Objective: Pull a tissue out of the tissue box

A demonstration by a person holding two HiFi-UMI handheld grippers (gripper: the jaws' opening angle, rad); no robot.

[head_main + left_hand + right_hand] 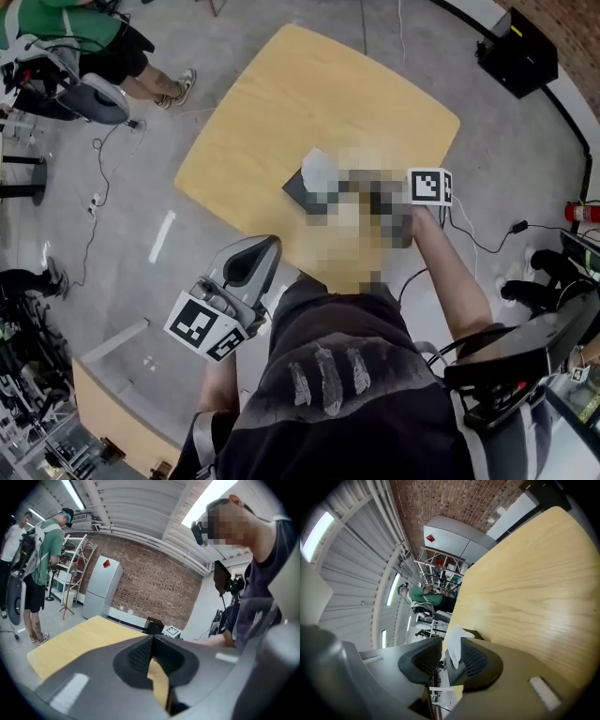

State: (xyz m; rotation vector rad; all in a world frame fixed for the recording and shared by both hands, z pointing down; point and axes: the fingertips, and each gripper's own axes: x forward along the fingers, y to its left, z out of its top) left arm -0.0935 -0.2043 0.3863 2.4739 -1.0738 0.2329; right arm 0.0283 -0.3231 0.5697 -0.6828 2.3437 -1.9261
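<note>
A dark tissue box (302, 190) lies on the light wooden table (309, 84), and a white tissue (319, 169) stands up out of it. The right gripper's marker cube (429, 186) shows just right of the box; a mosaic patch hides its jaws in the head view. In the right gripper view my right gripper (451, 651) is open, with the tissue (454, 641) standing in the gap between the pads. My left gripper (265, 248) hangs off the table's near edge, short of the box, and looks shut with nothing in it (152, 641).
A person in a green shirt (56, 19) stands beside a chair (94, 98) at the far left. Cables (94, 202) run over the grey floor. A black case (517, 52) sits at the top right, a red extinguisher (581, 212) at the right edge.
</note>
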